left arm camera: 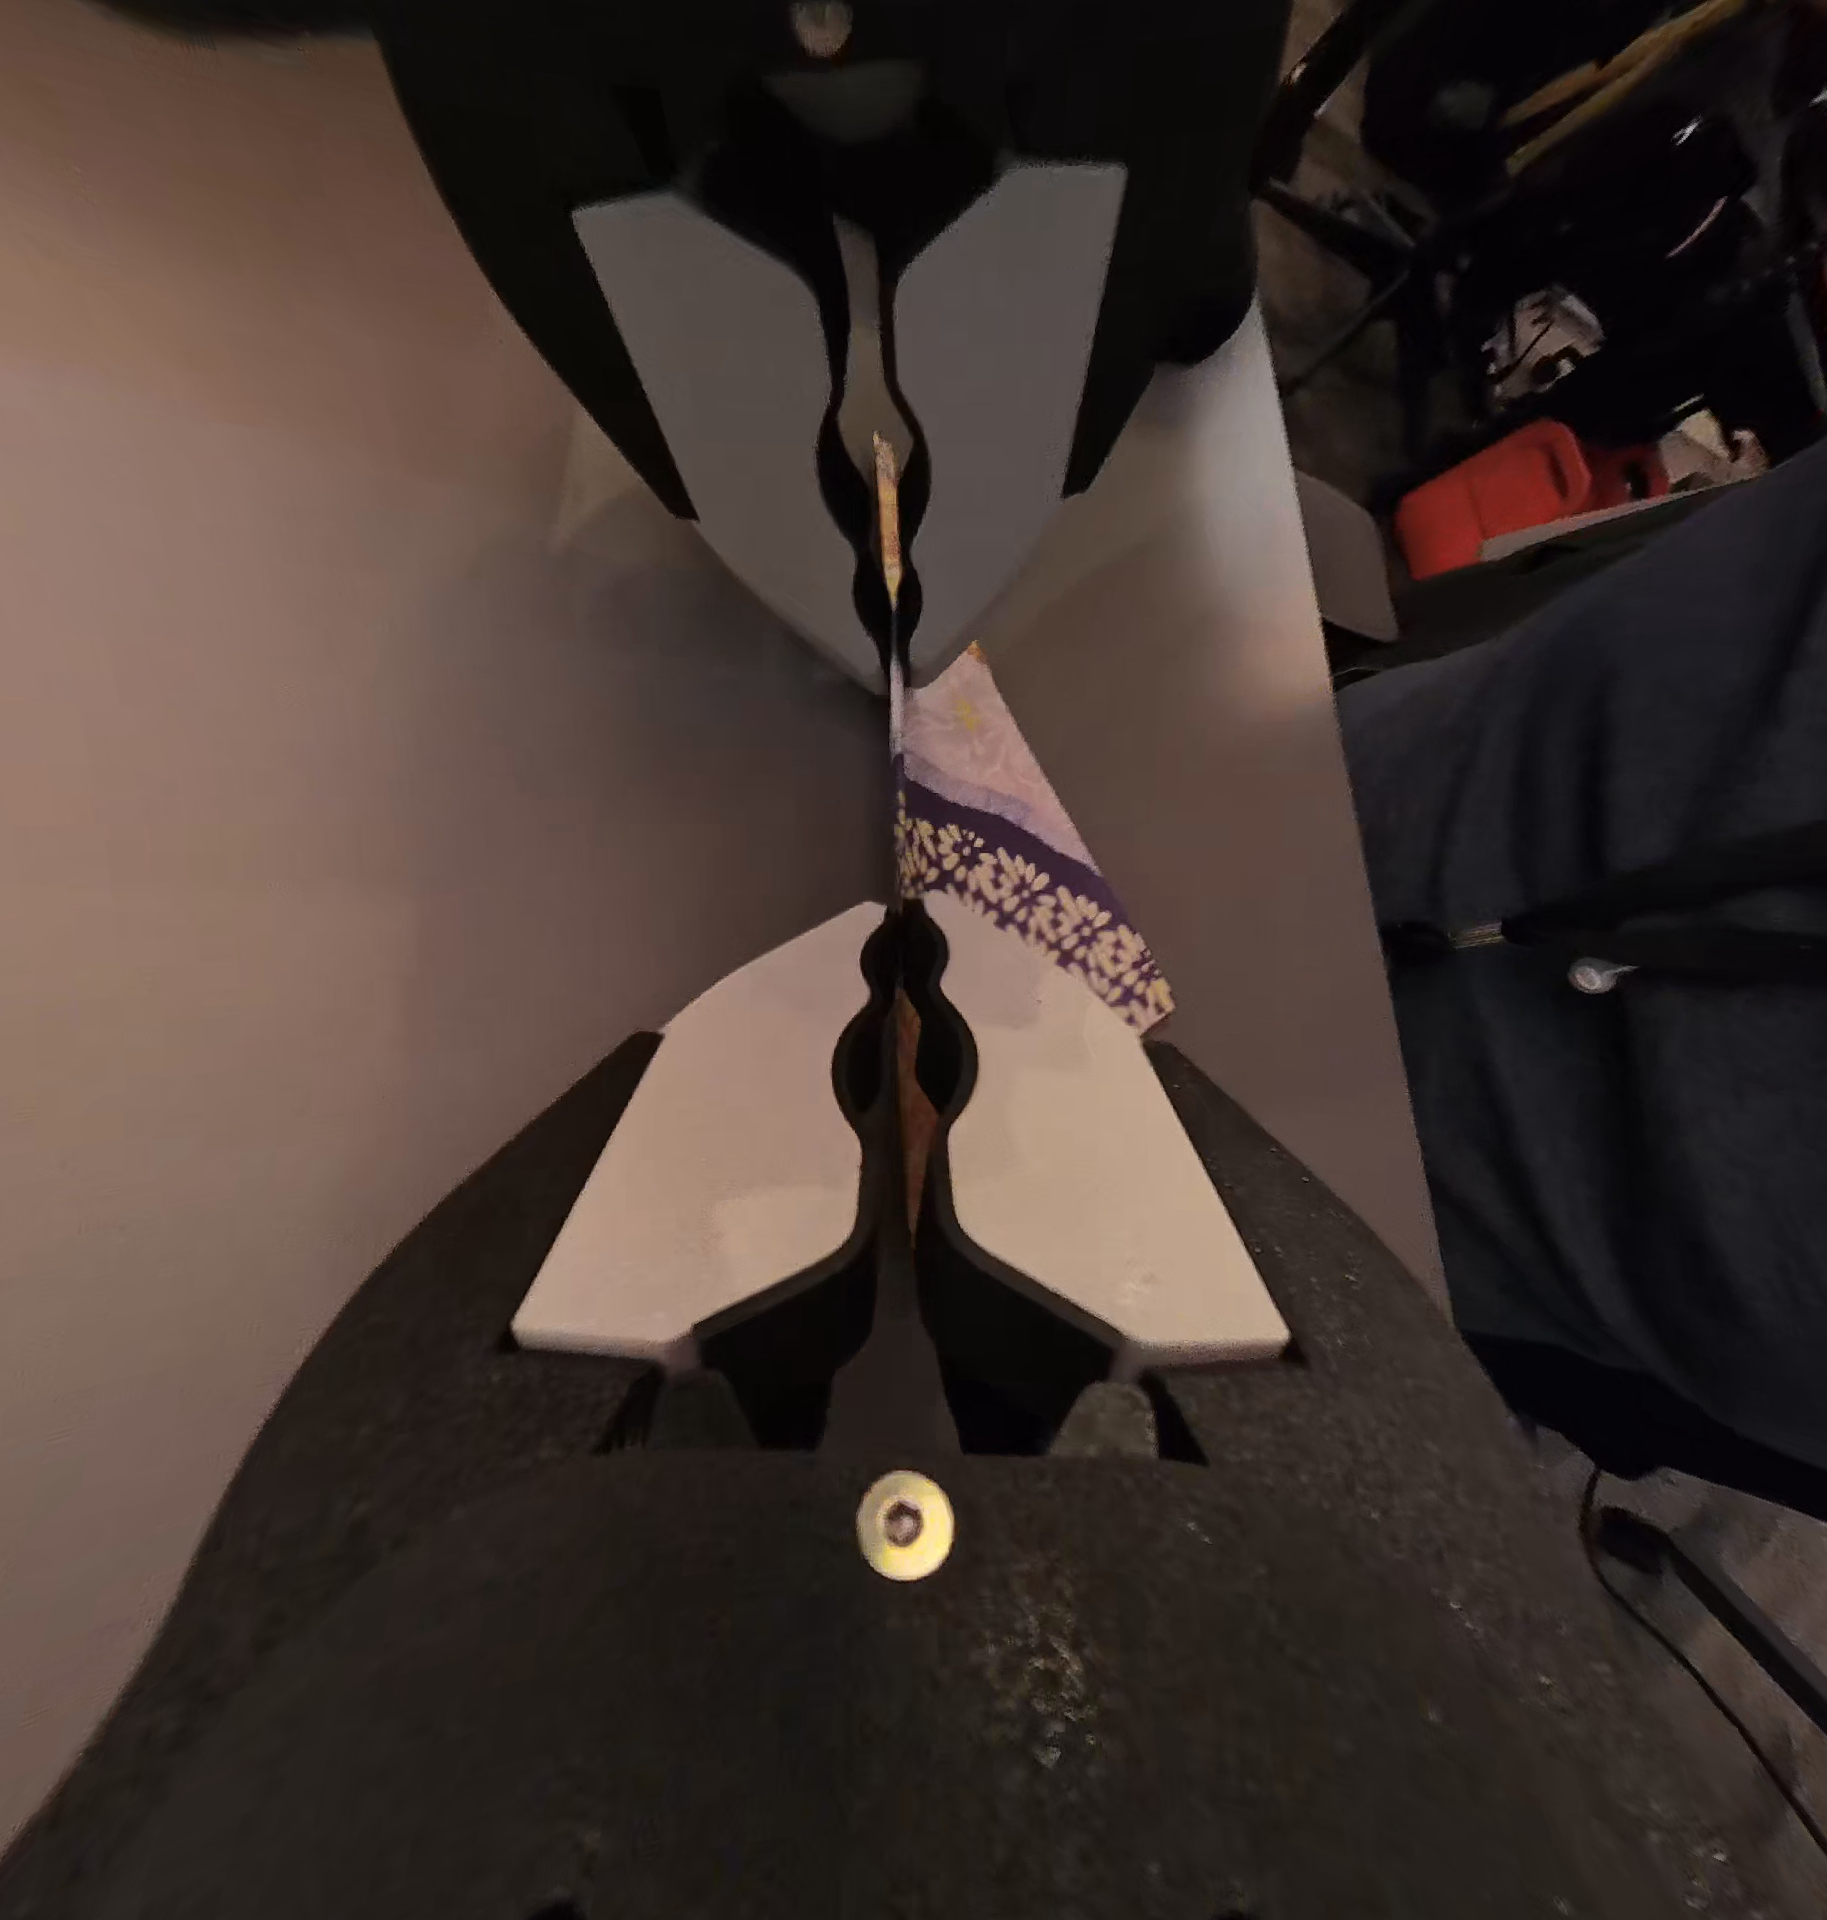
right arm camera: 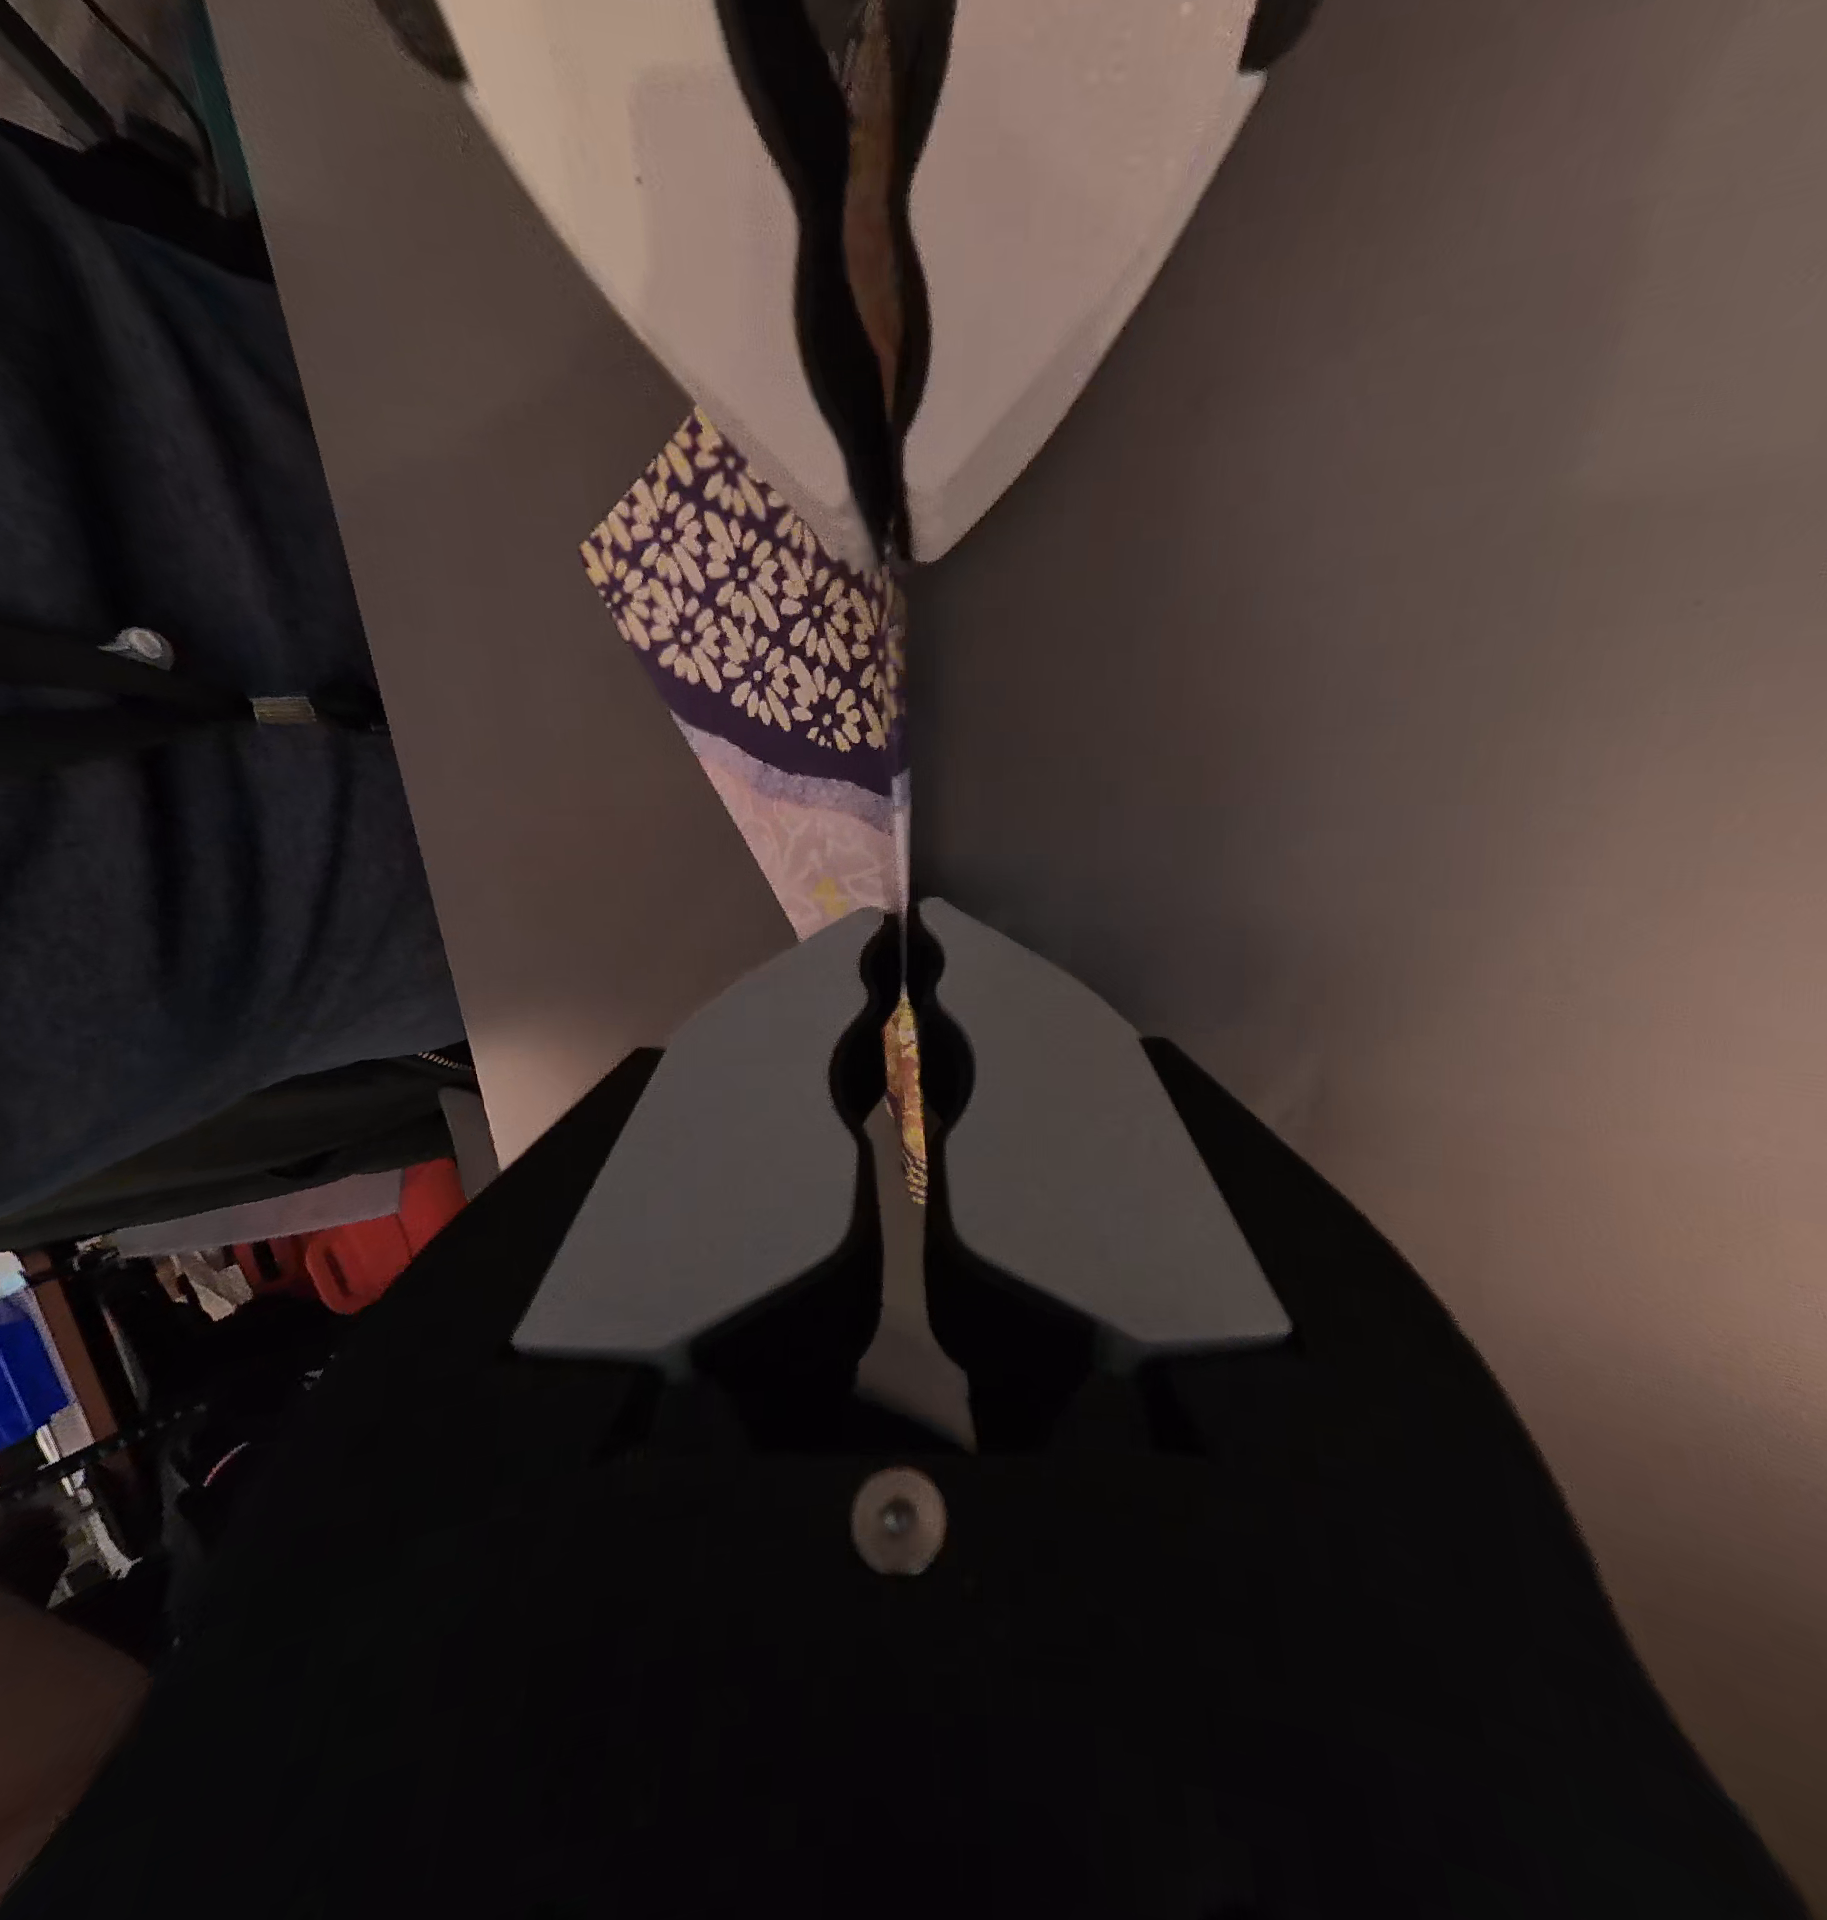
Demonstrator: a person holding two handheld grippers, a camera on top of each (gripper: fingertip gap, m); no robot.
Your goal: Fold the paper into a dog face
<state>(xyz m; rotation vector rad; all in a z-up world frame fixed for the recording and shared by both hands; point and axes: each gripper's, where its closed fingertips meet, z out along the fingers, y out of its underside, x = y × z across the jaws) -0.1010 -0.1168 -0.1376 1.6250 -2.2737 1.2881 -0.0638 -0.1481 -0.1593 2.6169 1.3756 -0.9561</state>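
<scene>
Left claw [left arm camera: 901, 914] clamped on folded patterned paper [left arm camera: 1002, 842], edge-on between tips. Right claw [left arm camera: 893, 675] facing it tip to tip, clamped on same sheet's opposite end. Paper held off pale worktop [left arm camera: 265, 727], free flap hanging to one side of both claws.

Risks judged: opposed pull could tear sheet at crease; uneven grip could skew fold; early release would drop it.

No containers with contents made out; red objects [left arm camera: 1491, 499] beyond worktop edge unclear.
</scene>
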